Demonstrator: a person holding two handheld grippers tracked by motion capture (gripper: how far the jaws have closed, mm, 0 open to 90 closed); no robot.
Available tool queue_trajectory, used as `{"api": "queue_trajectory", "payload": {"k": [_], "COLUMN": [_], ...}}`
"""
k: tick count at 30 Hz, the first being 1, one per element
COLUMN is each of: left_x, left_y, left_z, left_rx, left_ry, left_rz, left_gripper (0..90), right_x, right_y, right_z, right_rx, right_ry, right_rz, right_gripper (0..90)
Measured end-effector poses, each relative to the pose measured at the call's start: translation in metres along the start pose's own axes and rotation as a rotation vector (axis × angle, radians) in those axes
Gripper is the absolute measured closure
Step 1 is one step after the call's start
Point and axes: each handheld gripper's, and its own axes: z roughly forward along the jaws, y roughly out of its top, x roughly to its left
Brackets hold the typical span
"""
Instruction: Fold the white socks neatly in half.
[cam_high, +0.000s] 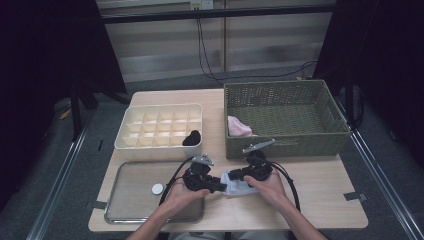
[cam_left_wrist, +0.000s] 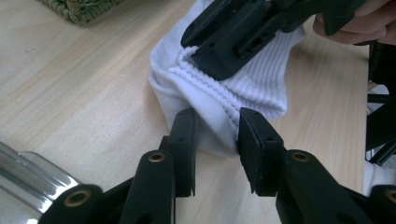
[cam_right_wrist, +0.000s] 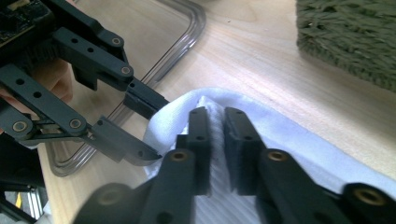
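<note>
A white ribbed sock (cam_high: 237, 189) lies bunched on the wooden table near its front edge, between my two grippers. My left gripper (cam_high: 220, 186) comes in from the left. In the left gripper view it (cam_left_wrist: 217, 122) is shut on a fold of the sock (cam_left_wrist: 261, 81) near the cuff. My right gripper (cam_high: 233, 175) reaches in from the right. In the right gripper view it (cam_right_wrist: 217, 114) pinches a ridge of the sock (cam_right_wrist: 289, 140) between narrow jaws. The two grippers hold the sock close together, almost tip to tip.
A cream divider box (cam_high: 150, 106) stands at back left with a black rolled sock (cam_high: 192, 137) in its near right cell. A green wicker basket (cam_high: 280, 146) at back right holds a pink cloth (cam_high: 239, 127). A metal tray (cam_high: 131, 176) with a white disc (cam_high: 157, 189) lies front left.
</note>
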Motion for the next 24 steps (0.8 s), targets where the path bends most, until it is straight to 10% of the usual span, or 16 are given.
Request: {"api": "queue_trajectory", "payload": {"k": [13,24], "left_x": [-0.007,-0.011], "left_y": [0.014,0.034], "left_z": [-0.017,0.013], "left_rx": [-0.077,-0.064], "left_ry": [-0.014,-0.032], "left_rz": [0.016,0.035], "left_gripper": [67.6,71.1], "right_x": [-0.022,-0.036], "right_y": [-0.03,-0.051], "right_z": [-0.073,-0.062], "right_rx": [-0.077,-0.007], "right_ry": [-0.124,-0.16], "right_rz": [0.046,0.085], "right_gripper": [72.2,66.2]}}
